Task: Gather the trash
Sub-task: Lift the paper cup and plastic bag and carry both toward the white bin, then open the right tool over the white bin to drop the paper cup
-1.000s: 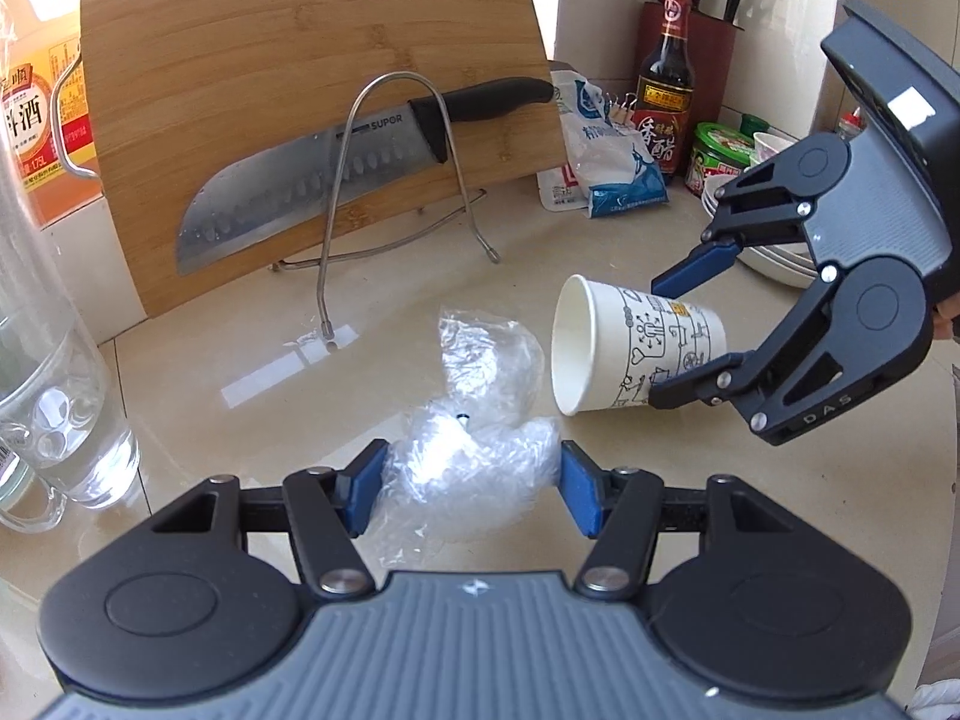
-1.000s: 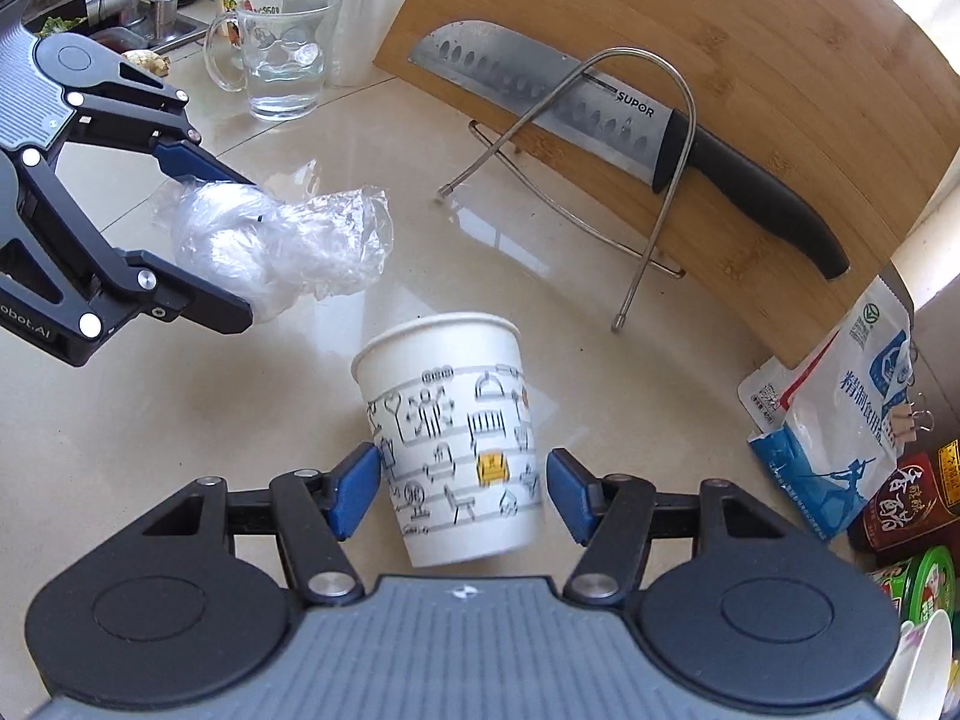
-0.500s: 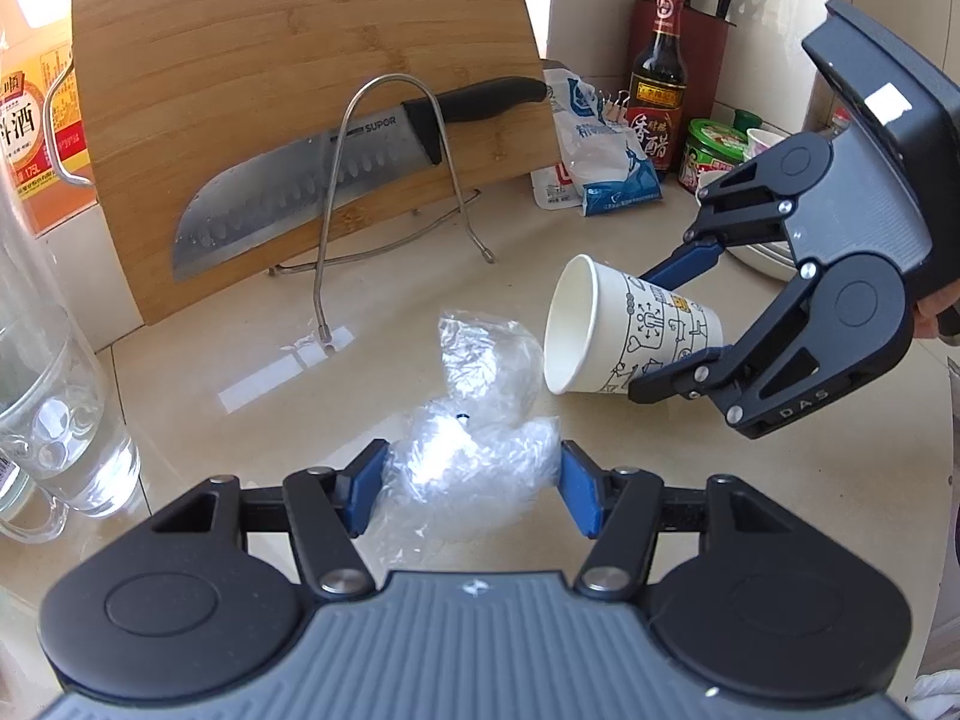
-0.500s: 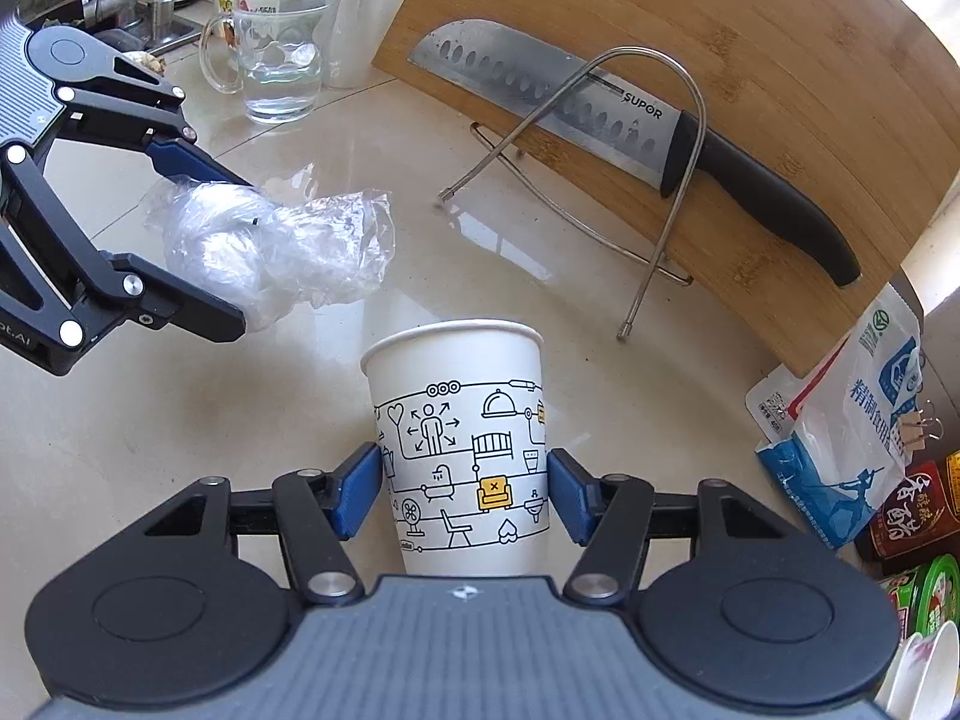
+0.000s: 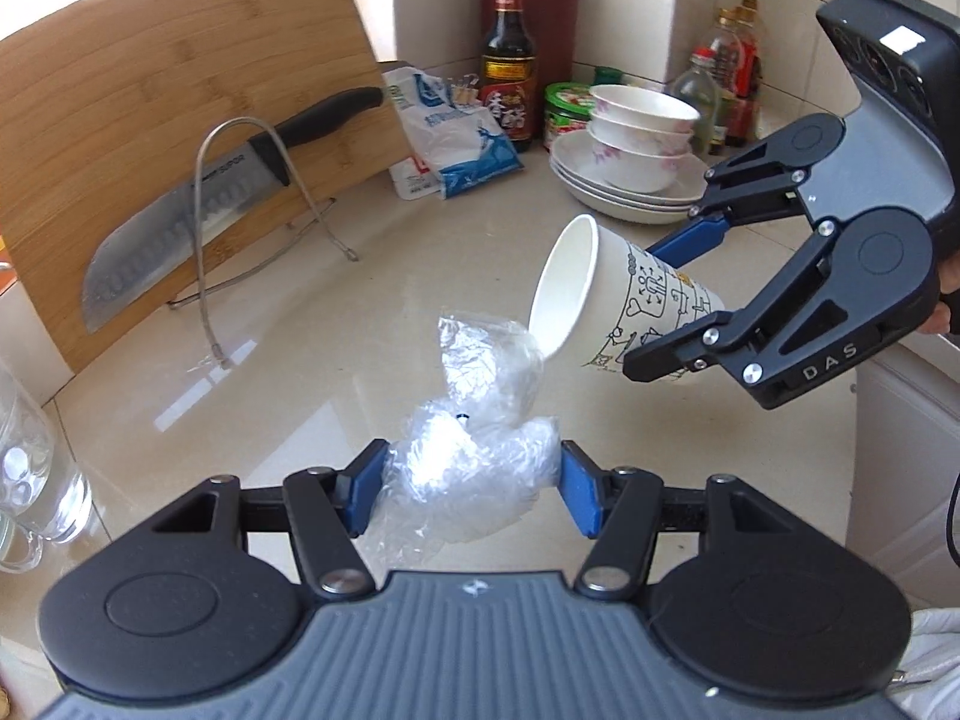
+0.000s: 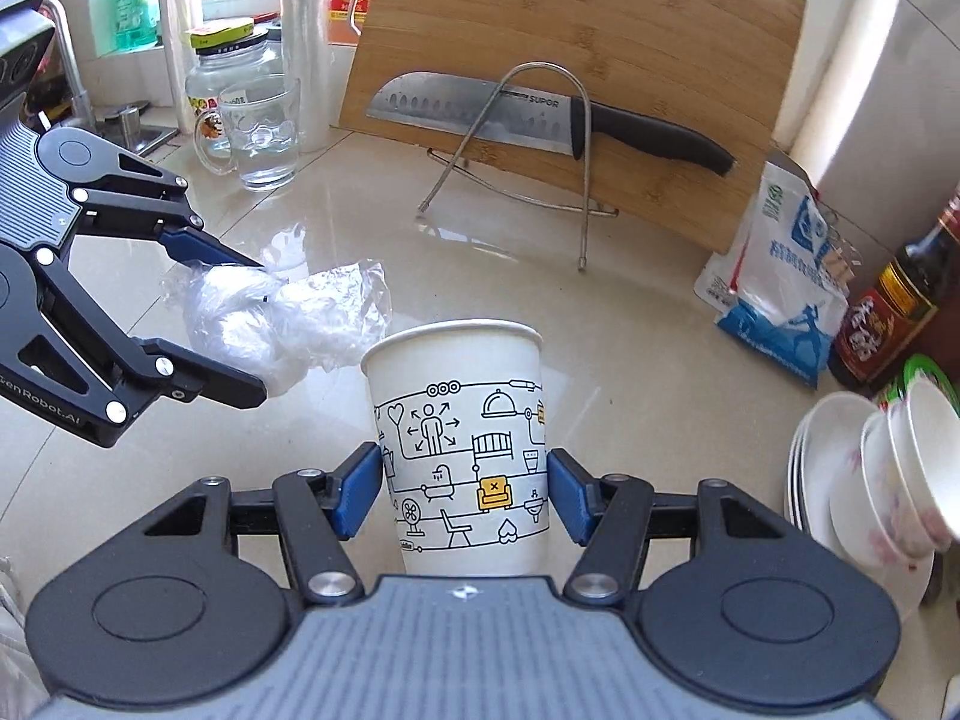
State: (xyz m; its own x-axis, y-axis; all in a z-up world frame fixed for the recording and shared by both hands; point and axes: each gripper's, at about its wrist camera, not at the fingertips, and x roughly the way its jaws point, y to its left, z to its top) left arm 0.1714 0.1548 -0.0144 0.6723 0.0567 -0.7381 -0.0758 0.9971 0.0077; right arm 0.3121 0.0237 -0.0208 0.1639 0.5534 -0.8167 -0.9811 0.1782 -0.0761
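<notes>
My left gripper point(image 5: 471, 495) is shut on a crumpled clear plastic wrap point(image 5: 474, 456) and holds it above the counter. My right gripper point(image 6: 465, 492) is shut on a white paper cup with line drawings point(image 6: 462, 450). In the left wrist view the cup point(image 5: 606, 300) is tilted with its open mouth toward the wrap, and the wrap's loose end touches the rim. In the right wrist view the wrap point(image 6: 282, 318) and left gripper point(image 6: 240, 324) sit just left of the cup's rim.
A wooden cutting board point(image 6: 588, 60) with a knife point(image 6: 540, 114) on a wire rack stands behind. A glass mug point(image 6: 258, 132) and jar are at far left. A white-and-blue bag point(image 6: 774, 288), sauce bottle point(image 6: 888, 318) and stacked bowls point(image 6: 882, 474) are at right.
Both grippers have lifted and come closer. The cup has tilted its mouth toward the wrap, and the wrap's end now meets the cup's rim.
</notes>
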